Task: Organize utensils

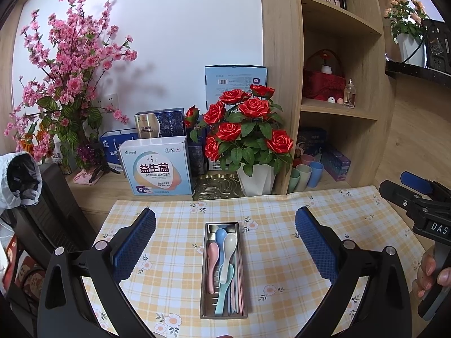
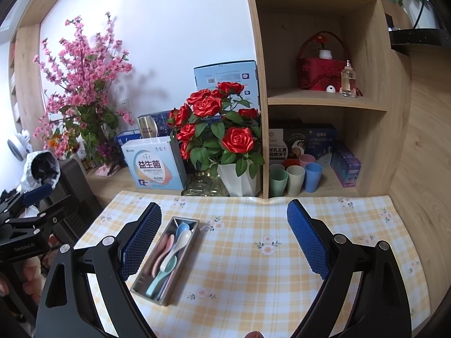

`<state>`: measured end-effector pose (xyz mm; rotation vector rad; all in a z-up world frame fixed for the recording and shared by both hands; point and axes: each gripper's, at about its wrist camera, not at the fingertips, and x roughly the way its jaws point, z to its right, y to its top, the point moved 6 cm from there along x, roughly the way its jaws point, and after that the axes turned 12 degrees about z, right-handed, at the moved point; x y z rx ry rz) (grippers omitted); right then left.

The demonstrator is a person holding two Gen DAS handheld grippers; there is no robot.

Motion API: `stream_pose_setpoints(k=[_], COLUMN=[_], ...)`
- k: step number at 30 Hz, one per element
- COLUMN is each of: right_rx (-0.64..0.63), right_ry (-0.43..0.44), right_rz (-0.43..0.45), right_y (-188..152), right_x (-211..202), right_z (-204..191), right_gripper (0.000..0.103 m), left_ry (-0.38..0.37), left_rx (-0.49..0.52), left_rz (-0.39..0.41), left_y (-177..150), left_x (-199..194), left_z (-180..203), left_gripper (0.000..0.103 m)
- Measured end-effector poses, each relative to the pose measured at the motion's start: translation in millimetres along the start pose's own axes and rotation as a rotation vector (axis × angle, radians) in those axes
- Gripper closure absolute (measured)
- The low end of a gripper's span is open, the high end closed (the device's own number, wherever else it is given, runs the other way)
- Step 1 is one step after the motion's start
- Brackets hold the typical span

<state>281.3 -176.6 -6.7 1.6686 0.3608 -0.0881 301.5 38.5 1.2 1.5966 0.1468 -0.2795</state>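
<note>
A narrow metal utensil tray (image 1: pixel 203 281) lies on the checked tablecloth (image 1: pixel 282 253). It holds a pink spoon (image 1: pixel 212 267), a blue spoon (image 1: pixel 220 238), a white spoon (image 1: pixel 229 253), a teal spoon (image 1: pixel 224 290) and pastel chopsticks (image 1: pixel 238 290). My left gripper (image 1: pixel 225 219) is open and empty, hovering above the tray. In the right wrist view the tray (image 2: pixel 196 232) sits left of centre, next to my left fingertip. My right gripper (image 2: pixel 224 214) is open and empty over the cloth, right of the tray. The right gripper also shows at the left wrist view's right edge (image 1: pixel 417 194).
A pot of red roses (image 1: pixel 248 140), a gold dish (image 1: pixel 217 187) and boxes (image 1: pixel 157 166) stand behind the cloth. A pink blossom plant (image 1: pixel 70 84) is at the left. Wooden shelves (image 2: pixel 324 101) hold plastic cups (image 2: pixel 296 178), boxes and a red basket. A black chair (image 1: pixel 50 211) is at the left.
</note>
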Motion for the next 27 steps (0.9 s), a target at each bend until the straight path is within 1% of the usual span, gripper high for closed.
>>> stream_pose_setpoints(k=[16, 27], right_rx=[-0.002, -0.001], right_ry=[-0.004, -0.007], right_rz=[-0.006, -0.011], right_y=[-0.4, -2.3], right_x=[1.6, 4.4], right_z=[-1.5, -1.1], right_gripper=[0.015, 0.015], left_ry=[-0.005, -0.002], left_rx=[-0.024, -0.011], left_rz=[-0.006, -0.019], left_y=[-5.2, -6.4], left_x=[1.9, 4.3], left_z=[-1.8, -1.4], left_gripper=[0.006, 0.006])
